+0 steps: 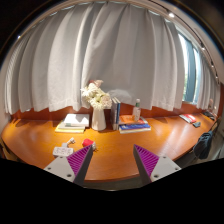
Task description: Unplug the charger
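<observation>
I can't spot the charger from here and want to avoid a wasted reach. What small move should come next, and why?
Probably ease the gripper forward and low over the desk. Its fingers stand open and empty, and no plug or socket shows; only a small red and white item lies just ahead of one finger, too unclear to name.

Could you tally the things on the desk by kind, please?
Vases of flowers: 1
Piles of books or papers: 3, at and
Small red and white items just ahead of the open gripper: 1
Total: 5
</observation>
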### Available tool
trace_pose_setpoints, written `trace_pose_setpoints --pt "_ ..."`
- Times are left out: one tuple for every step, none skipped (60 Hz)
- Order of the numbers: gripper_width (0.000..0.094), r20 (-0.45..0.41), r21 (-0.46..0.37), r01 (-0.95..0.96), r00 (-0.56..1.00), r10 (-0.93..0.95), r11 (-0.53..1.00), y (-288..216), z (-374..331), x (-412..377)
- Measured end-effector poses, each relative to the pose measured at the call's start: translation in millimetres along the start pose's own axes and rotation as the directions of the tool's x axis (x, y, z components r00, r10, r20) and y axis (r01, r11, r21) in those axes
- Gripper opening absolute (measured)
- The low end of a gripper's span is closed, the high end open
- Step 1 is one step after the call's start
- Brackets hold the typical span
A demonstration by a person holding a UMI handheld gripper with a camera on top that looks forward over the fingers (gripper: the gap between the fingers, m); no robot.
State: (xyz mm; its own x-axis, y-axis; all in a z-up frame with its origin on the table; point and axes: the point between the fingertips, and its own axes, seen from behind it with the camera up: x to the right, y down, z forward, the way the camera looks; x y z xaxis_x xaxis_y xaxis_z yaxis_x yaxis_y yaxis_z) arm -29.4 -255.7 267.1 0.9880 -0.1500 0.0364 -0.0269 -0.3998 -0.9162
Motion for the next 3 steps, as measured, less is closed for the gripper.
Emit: trace_pose_setpoints --pt "0.0813 -0.001 -0.001 0.001 1.000 -0.001 1.000 0.9 -0.3 -0.4" --pt "0.0814 -0.002 -0.001 0.003 1.000 -0.003 1.000 2.2 0.2 0.0" --pt "0.0814 -0.003 -0.002 0.004 1.000 -0.004 1.000 3.0 -0.2 -0.4"
